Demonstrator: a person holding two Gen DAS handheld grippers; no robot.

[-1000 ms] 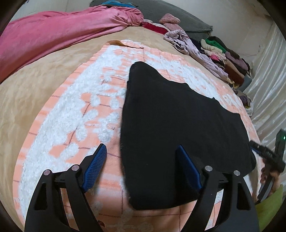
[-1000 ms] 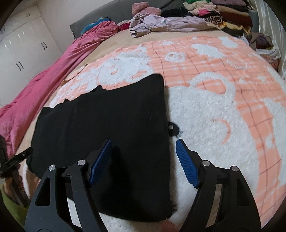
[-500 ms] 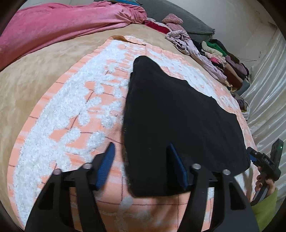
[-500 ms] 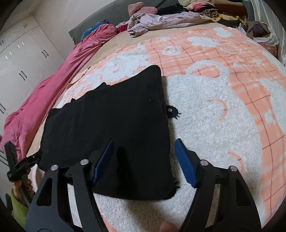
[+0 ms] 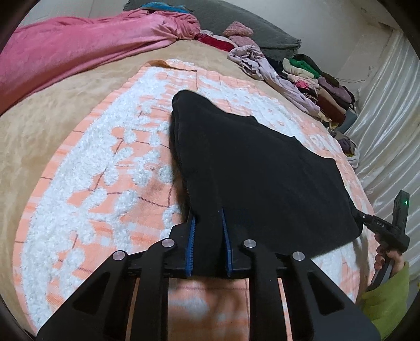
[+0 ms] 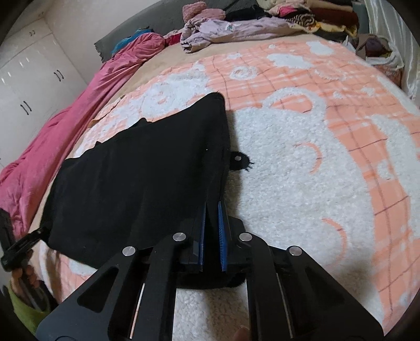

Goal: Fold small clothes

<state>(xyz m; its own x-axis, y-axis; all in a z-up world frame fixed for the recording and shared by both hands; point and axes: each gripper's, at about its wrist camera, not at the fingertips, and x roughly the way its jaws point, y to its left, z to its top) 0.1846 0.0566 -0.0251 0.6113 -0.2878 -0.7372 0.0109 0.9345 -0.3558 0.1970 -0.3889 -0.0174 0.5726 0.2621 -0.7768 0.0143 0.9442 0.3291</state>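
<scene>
A black garment [image 5: 249,162] [image 6: 147,170] lies spread flat on a peach and white fleece blanket [image 5: 92,170] [image 6: 302,170]. My left gripper [image 5: 207,213] has its jaws closing on the garment's near left corner, and the blue pads press the bunched cloth between them. My right gripper [image 6: 212,204] has its jaws closing tight on the near right corner, with a thin fold of black cloth pinched between the pads. Both near corners are lifted slightly off the blanket. The far edge still rests flat.
A pink duvet [image 5: 78,47] [image 6: 65,118] runs along the far left of the bed. A pile of mixed clothes [image 5: 309,76] [image 6: 302,13] sits at the far right corner. White wardrobe doors [image 6: 31,73] stand left; a pale curtain [image 5: 388,118] hangs right.
Both grippers went from wide open over the garment's near corners to closed on them. The near edge of the cloth has bunched and risen a little.
</scene>
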